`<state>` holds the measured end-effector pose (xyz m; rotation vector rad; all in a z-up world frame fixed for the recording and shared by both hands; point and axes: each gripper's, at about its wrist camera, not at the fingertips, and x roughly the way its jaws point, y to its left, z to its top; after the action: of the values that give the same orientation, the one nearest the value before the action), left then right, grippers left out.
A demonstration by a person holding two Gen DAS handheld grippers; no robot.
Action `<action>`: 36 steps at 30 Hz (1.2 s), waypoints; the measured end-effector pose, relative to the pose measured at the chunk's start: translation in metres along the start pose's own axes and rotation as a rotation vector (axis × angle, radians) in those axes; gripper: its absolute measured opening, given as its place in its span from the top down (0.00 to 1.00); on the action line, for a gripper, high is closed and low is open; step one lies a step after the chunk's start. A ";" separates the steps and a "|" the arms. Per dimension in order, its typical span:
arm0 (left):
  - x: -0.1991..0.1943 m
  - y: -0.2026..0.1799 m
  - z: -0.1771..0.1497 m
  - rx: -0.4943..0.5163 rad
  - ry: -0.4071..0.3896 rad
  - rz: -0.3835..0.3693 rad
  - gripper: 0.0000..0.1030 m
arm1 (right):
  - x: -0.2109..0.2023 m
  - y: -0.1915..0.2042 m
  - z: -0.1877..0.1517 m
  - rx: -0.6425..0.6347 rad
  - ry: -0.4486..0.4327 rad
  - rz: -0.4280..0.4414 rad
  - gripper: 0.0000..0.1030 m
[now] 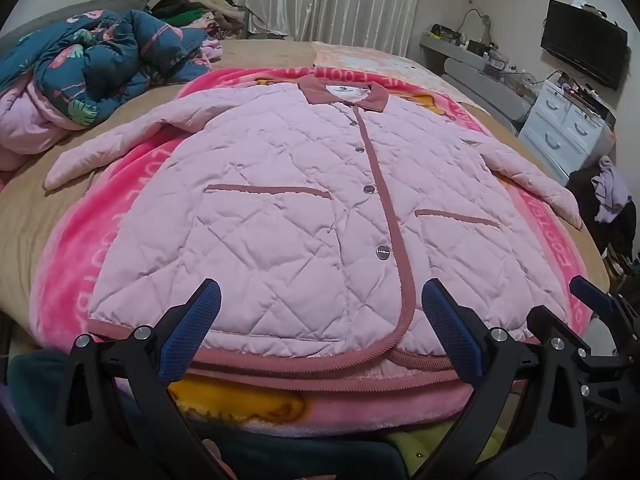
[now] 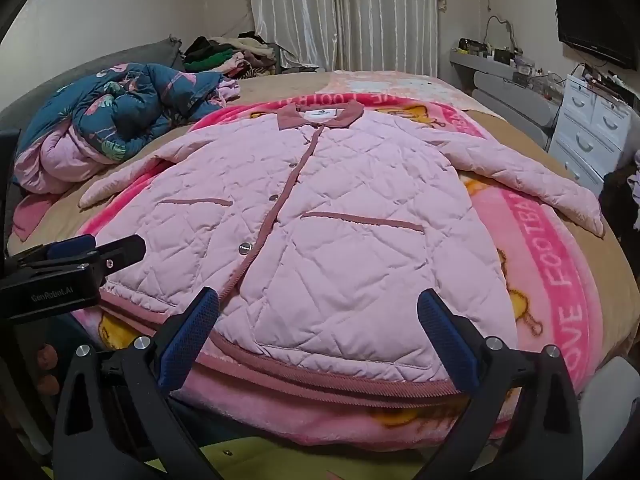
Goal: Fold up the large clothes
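A pale pink quilted jacket point(image 1: 280, 208) point(image 2: 332, 240) with a darker pink collar and trim lies flat, buttoned, front up, on a pink blanket point(image 1: 132, 184) point(image 2: 560, 264). Both sleeves spread out to the sides. My left gripper point(image 1: 320, 316) hovers open just above the near hem, left of the button line, nothing between its blue pads. My right gripper point(image 2: 318, 320) is open too, over the hem on the right half. In the left wrist view the right gripper point(image 1: 592, 300) shows at the right edge; in the right wrist view the left gripper point(image 2: 92, 252) shows at the left.
A blue flowered quilt point(image 1: 100, 60) point(image 2: 120, 112) is bunched at the bed's far left, with a heap of clothes point(image 1: 192, 12) behind it. A white drawer unit point(image 1: 568, 124) point(image 2: 592, 132) and a wall television point(image 1: 584, 48) stand to the right. Curtains hang at the back.
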<state>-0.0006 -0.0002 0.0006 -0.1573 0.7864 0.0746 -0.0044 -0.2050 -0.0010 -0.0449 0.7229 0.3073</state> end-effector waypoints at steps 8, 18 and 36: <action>0.000 0.000 0.000 -0.006 0.011 -0.007 0.09 | 0.001 -0.003 0.000 0.017 0.019 -0.003 0.04; -0.004 0.000 -0.002 -0.004 0.010 -0.005 0.09 | -0.003 -0.002 0.000 0.000 -0.009 -0.001 0.04; -0.005 0.000 0.001 -0.005 0.008 -0.002 0.09 | -0.006 0.000 0.001 -0.004 -0.015 -0.002 0.04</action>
<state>-0.0031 0.0000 0.0046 -0.1626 0.7942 0.0744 -0.0074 -0.2066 0.0036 -0.0475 0.7075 0.3072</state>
